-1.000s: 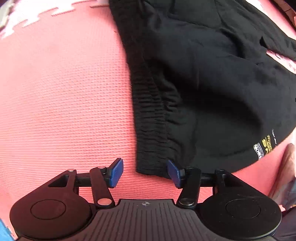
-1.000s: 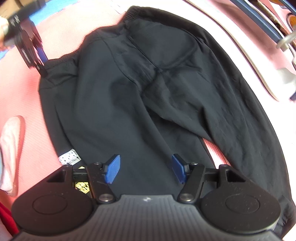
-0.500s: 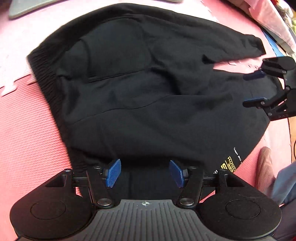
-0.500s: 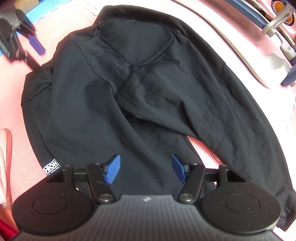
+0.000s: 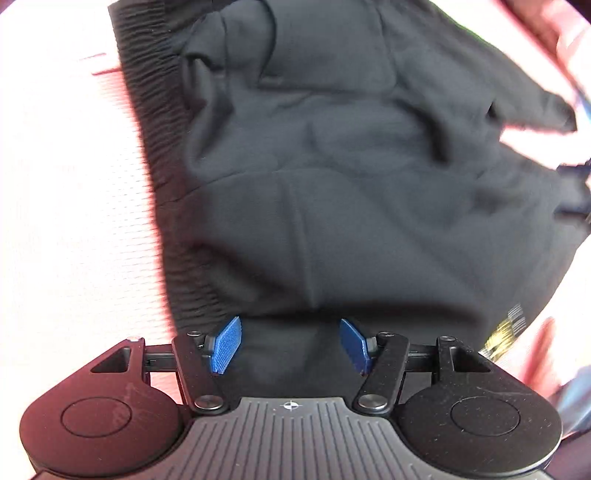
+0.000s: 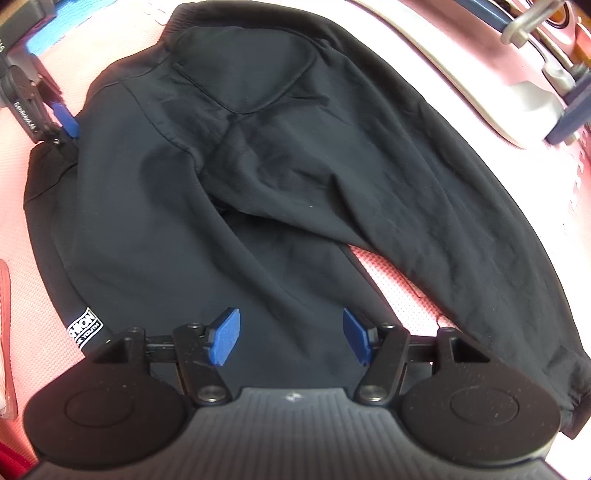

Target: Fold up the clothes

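Observation:
Black trousers [image 6: 258,184] lie spread on the pink foam mat [image 6: 391,280], legs towards my right gripper [image 6: 291,336]. That gripper is open and hovers over the lower legs, nothing between its blue pads [image 6: 225,341]. A white printed label [image 6: 85,328] shows at the left hem. In the left wrist view the trousers [image 5: 351,184] fill the frame, the ribbed waistband [image 5: 155,110] running down the left side. My left gripper [image 5: 290,343] is open just above the fabric near the waistband's near corner. It also appears as the left gripper [image 6: 55,122] at the far left waistband corner.
The mat [image 5: 74,221] spreads out left of the waistband. A pale pink and white object with a metal handle [image 6: 524,22] and a dark blue part [image 6: 569,114] stands beyond the trousers at upper right. A blue mat tile [image 6: 44,48] lies at upper left.
My left gripper has moved in closer over the waistband corner, so the trousers fill more of its view. My right gripper has edged nearer the legs. Both stay open.

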Demonstrator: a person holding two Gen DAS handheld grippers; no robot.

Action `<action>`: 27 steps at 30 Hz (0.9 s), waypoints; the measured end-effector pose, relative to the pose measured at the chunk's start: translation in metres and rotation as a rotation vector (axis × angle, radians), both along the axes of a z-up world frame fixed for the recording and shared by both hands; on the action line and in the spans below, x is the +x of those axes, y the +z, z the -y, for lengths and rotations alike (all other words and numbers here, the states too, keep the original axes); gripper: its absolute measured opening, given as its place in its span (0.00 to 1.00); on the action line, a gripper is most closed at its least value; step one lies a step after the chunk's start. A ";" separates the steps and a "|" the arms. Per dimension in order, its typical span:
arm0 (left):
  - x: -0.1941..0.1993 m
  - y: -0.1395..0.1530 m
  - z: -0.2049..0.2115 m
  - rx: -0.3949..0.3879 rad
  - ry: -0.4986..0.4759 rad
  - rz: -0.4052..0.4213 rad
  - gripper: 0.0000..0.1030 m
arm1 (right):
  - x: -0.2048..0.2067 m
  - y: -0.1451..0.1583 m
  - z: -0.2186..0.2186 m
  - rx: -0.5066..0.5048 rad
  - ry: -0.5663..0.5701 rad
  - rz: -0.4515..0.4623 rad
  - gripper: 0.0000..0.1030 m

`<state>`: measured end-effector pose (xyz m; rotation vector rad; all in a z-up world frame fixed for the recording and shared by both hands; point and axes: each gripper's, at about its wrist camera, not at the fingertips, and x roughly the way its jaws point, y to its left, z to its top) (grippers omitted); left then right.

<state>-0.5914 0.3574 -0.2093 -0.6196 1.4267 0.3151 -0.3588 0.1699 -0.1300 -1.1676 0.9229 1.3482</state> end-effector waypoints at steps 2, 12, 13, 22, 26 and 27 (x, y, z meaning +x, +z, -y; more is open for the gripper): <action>0.000 -0.002 0.011 0.091 -0.079 -0.101 0.70 | 0.000 0.000 -0.001 0.003 0.004 0.001 0.60; 0.031 0.026 0.044 0.164 -0.118 -0.086 0.70 | -0.006 0.000 -0.001 0.004 0.032 0.007 0.60; 0.036 0.028 0.046 0.171 -0.121 -0.087 0.70 | -0.006 0.000 -0.001 0.005 0.028 0.009 0.60; 0.101 0.075 0.064 0.137 -0.088 -0.112 0.70 | 0.012 0.024 0.006 -0.057 -0.047 0.064 0.72; 0.117 0.143 0.075 -0.002 -0.082 -0.094 0.70 | 0.020 0.072 0.021 -0.092 -0.053 0.091 0.72; 0.111 0.168 0.075 -0.006 -0.093 -0.092 0.70 | 0.019 0.086 0.027 -0.102 -0.034 0.105 0.72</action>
